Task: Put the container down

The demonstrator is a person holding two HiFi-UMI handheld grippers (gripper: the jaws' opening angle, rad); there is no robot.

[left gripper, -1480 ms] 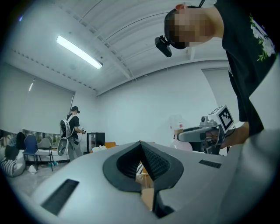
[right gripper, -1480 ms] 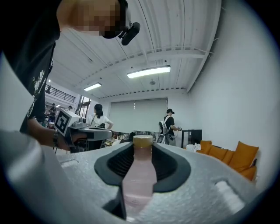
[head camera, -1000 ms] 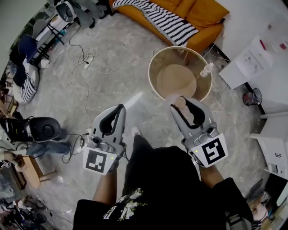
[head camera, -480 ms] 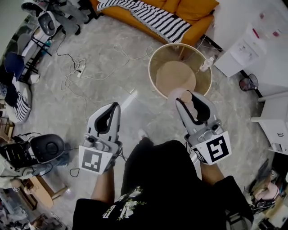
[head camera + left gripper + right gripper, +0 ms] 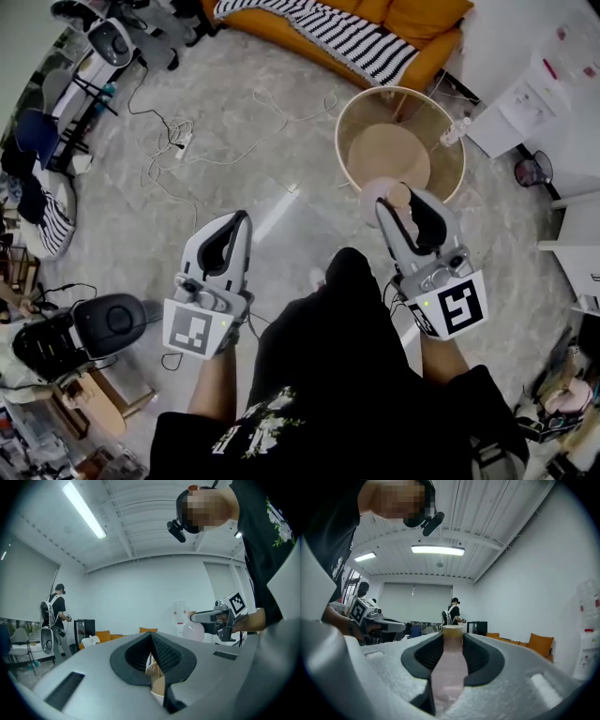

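A pale pink container (image 5: 375,199) with a tan cap is clamped between the jaws of my right gripper (image 5: 401,204), held out roughly level. In the right gripper view the container (image 5: 449,667) fills the gap between the dark pads, its cap poking past the tips. It hangs over the floor just short of a round table (image 5: 450,183) with a clear rim and a wooden top. My left gripper (image 5: 241,219) is out to the left over bare floor, its jaws together with nothing in them. In the left gripper view the left gripper's (image 5: 151,637) pads meet.
A small clear bottle (image 5: 457,131) stands at the round table's far right rim. An orange sofa (image 5: 422,28) with a striped blanket lies beyond. Cables (image 5: 183,141) trail over the floor at left. White furniture (image 5: 548,94) and a small fan (image 5: 532,172) stand at right.
The person has walked on, a leg now stepping out between the grippers. Both grippers travelled along with the body. The pink container stays gripped on the right; the round table sits slightly further right.
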